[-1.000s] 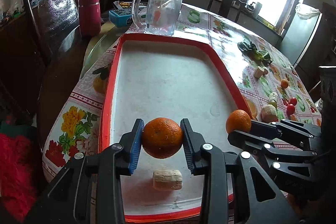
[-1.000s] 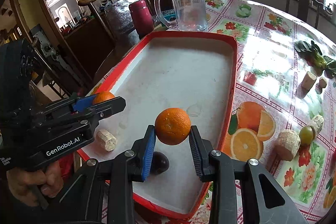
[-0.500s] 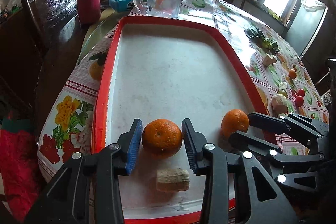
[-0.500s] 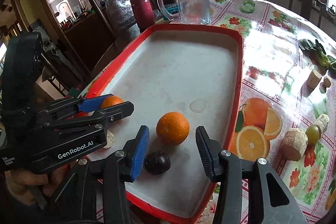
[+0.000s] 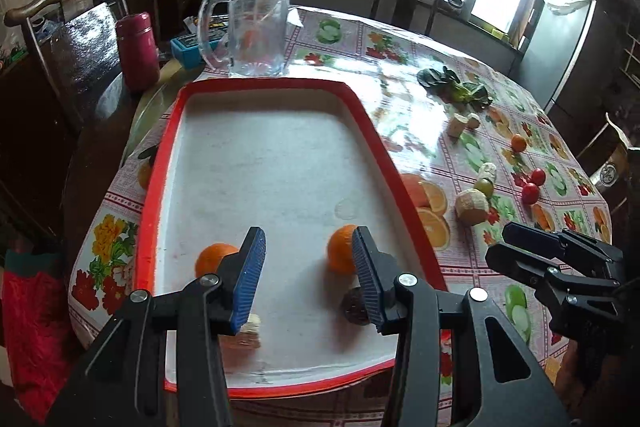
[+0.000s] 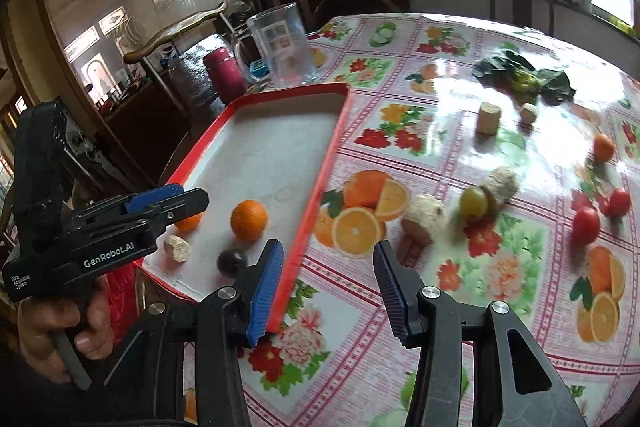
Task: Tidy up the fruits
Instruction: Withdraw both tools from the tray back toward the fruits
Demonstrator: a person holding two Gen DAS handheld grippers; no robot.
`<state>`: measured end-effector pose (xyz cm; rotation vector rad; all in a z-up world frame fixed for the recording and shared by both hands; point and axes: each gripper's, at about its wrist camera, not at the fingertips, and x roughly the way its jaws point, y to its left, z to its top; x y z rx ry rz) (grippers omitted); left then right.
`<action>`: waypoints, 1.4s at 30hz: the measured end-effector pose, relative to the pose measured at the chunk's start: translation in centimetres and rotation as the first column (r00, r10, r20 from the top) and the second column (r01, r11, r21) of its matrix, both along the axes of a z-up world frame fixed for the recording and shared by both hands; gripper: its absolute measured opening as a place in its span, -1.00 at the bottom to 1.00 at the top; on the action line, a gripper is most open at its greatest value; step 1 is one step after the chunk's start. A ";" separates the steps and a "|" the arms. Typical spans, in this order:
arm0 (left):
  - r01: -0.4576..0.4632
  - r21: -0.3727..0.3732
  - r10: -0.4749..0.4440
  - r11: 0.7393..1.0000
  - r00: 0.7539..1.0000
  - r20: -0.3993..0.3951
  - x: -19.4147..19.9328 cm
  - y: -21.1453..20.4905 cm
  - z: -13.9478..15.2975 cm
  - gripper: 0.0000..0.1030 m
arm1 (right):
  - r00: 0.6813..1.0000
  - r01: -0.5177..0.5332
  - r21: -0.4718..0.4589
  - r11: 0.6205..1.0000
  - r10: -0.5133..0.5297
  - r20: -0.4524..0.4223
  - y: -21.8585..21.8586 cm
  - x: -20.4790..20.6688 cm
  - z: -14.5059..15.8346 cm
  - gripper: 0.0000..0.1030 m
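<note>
Both wrist views look steeply down, close, sharing the tray (image 5: 362, 119).

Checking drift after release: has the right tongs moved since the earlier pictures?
Yes. The right tongs, now open and empty, swung rightward off the red tray to above the tablecloth, away from the orange.

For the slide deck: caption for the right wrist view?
Open right claw over the tablecloth beside the red tray, which holds two oranges.

Table (image 6: 440, 43), floral oilcloth. On it: red-rimmed tray (image 5: 154, 187), clear jug (image 5: 256, 27), leafy greens (image 6: 524, 77), cork-like chunks (image 6: 489, 118), green fruit (image 6: 473, 202), small red tomatoes (image 6: 586, 225).
</note>
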<state>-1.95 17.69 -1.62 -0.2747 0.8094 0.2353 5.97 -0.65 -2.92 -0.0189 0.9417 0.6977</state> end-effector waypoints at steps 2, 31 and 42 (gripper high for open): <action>0.031 0.005 -0.031 0.999 1.000 0.003 0.5 -1.4 0.3 -0.16 | 0.999 0.043 0.004 0.999 -0.043 -0.002 -2.1 0.3 0.0 -0.06; 0.289 -0.008 -0.289 0.957 0.955 -0.072 9.0 -13.5 -1.4 -0.16 | 0.957 0.289 -0.087 0.953 -0.290 -0.001 -13.6 7.2 -3.4 -0.07; 0.253 0.041 -0.249 0.967 0.965 -0.076 11.6 -13.1 -2.4 -0.17 | 0.958 0.286 -0.171 0.943 -0.284 0.035 -12.1 10.4 -5.4 -0.13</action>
